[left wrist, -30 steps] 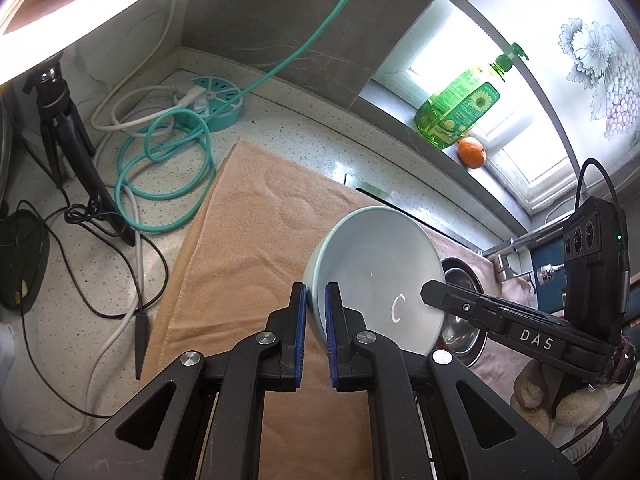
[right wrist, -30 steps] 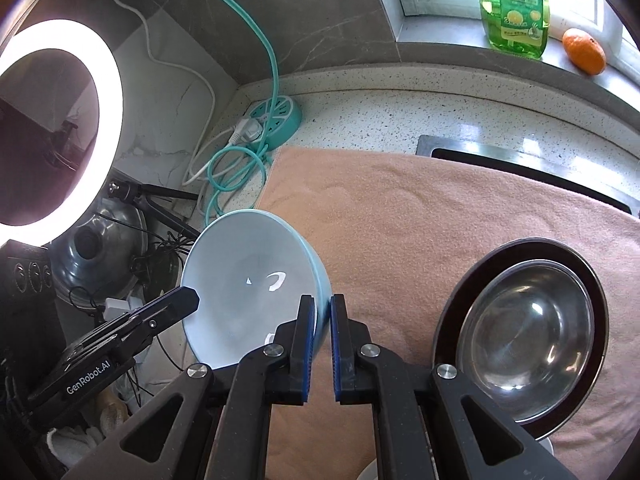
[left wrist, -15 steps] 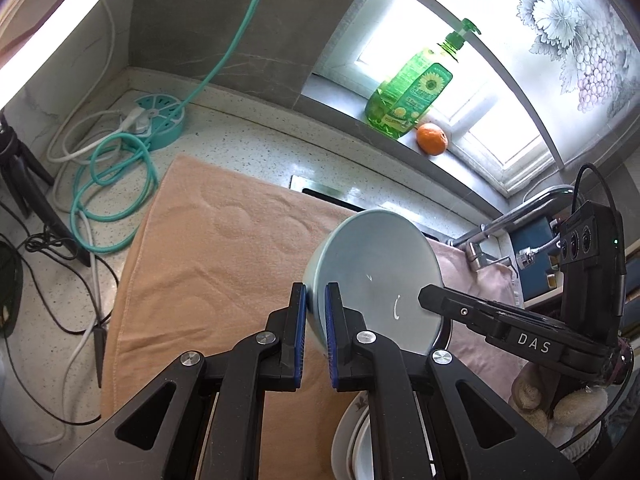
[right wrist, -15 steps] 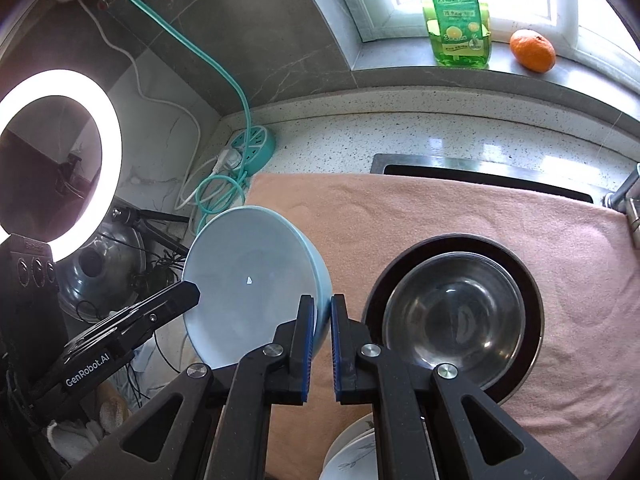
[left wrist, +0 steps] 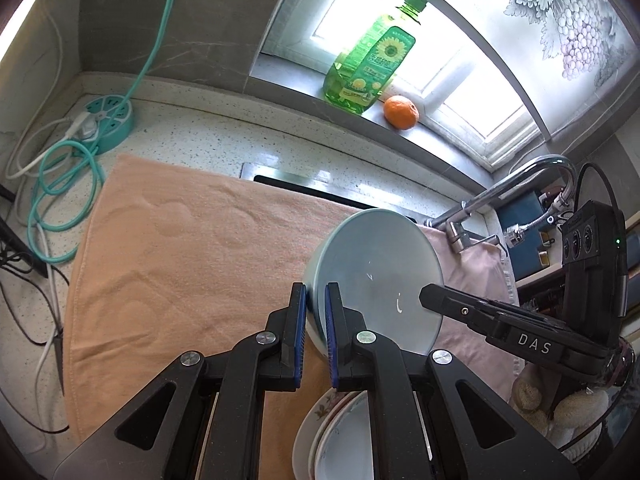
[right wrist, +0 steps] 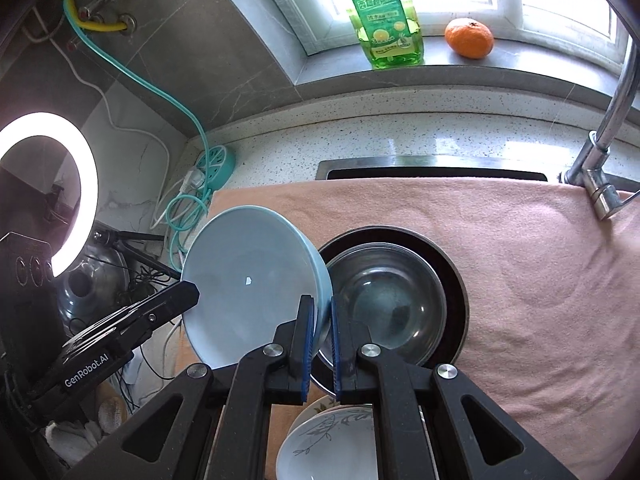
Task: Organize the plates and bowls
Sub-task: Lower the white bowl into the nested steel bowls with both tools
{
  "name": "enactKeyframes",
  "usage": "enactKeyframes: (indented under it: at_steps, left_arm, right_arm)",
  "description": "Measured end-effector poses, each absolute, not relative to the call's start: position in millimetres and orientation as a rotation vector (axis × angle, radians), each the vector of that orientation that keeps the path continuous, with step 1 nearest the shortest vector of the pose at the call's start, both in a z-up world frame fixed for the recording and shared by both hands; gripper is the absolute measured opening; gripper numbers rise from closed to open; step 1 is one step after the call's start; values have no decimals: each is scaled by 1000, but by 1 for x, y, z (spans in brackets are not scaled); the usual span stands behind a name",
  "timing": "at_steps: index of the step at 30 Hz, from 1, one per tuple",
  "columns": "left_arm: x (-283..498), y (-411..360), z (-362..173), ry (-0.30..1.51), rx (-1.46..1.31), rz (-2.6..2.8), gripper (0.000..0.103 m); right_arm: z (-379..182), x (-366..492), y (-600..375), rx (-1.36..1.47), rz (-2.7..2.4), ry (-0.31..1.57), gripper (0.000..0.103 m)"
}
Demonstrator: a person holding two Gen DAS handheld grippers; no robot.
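Both grippers have swung the light blue bowl (right wrist: pixel 252 284) from the bare towel (right wrist: pixel 520 280) to beside the steel bowl (right wrist: pixel 392 300). Left gripper (left wrist: pixel 316 336) and right gripper (right wrist: pixel 320 340) pinch opposite rims; it's tilted, mouth facing up toward the cameras. "DAS" at three o'clock, "GenRobot.AI" at eight.

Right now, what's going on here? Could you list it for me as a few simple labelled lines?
held item: light blue bowl, tilted, lifted off the towel
left gripper: shut on the bowl's rim
right gripper: shut on the opposite rim
surface: peach towel over the counter
nearby dishes: steel bowl inside a dark plate; floral bowls stacked below the grippers
windowsill: green soap bottle, orange
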State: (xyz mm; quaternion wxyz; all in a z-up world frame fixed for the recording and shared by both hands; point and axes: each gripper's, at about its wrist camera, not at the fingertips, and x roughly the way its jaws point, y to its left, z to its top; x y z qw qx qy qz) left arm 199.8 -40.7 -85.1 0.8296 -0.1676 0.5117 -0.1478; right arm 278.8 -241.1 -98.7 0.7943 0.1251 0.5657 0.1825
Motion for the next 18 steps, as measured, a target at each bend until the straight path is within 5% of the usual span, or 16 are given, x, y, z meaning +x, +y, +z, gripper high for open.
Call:
enactKeyframes:
  at_steps: [18]
  left_arm:
    - [212, -80, -106, 1155, -328, -356, 8]
  right_arm:
    - [-117, 286, -285, 289, 309, 1234, 7]
